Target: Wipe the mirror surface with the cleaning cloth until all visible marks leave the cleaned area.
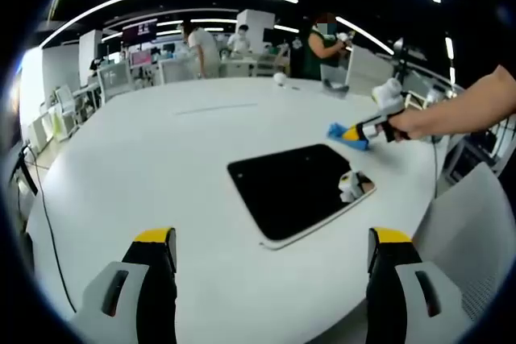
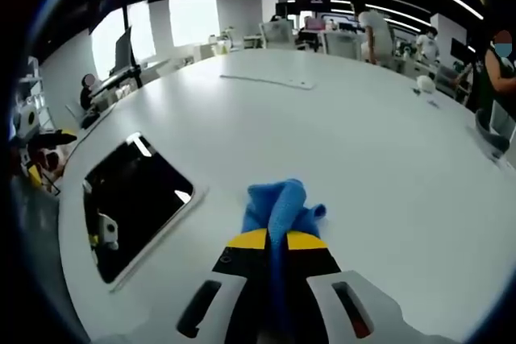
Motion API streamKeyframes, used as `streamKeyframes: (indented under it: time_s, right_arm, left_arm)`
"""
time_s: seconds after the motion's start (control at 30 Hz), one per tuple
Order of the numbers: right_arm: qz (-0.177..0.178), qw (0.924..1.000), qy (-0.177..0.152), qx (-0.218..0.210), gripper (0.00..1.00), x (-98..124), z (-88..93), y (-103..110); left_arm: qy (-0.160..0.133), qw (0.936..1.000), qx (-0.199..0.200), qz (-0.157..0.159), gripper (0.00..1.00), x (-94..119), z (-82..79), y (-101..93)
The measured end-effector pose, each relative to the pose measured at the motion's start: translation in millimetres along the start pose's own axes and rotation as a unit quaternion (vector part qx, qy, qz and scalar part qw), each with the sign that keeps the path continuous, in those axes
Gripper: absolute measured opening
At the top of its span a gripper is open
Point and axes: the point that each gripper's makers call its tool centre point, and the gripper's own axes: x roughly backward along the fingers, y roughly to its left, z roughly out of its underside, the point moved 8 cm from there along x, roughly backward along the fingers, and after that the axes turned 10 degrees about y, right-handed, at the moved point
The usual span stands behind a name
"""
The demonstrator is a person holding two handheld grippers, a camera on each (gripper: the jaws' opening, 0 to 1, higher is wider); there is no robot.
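My right hand-held gripper (image 2: 278,241) is clamped on the blue cleaning cloth (image 2: 278,203), which sits bunched on the white counter (image 2: 339,126) just beside the mirror (image 2: 133,199), not on the glass yet. My left hand-held gripper (image 1: 274,249) hangs with its jaws wide apart, holding nothing, short of the mirror's near edge. Only a narrow fold is pinched, so I reckon a hard swipe could pull it free, or shove the unsteadied mirror toward the counter's rim.
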Motion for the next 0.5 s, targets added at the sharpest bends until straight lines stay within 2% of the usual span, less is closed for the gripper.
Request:
streamKeyframes:
  time_s: [0.3,0.5]
  right_arm:
    - [-0.004,0.9998,0.006,-0.021,0.01,8,-6.6,-7]
    - [-0.005,0.9993,0.011,-0.035,0.01,13,-7.3,-8]
  left_arm:
    - [0.003,1.0,0.001,0.003,0.97,-1,0.5,-0.4]
    - [-0.001,1.0,0.001,0.002,0.98,-1,0.0,-0.5]
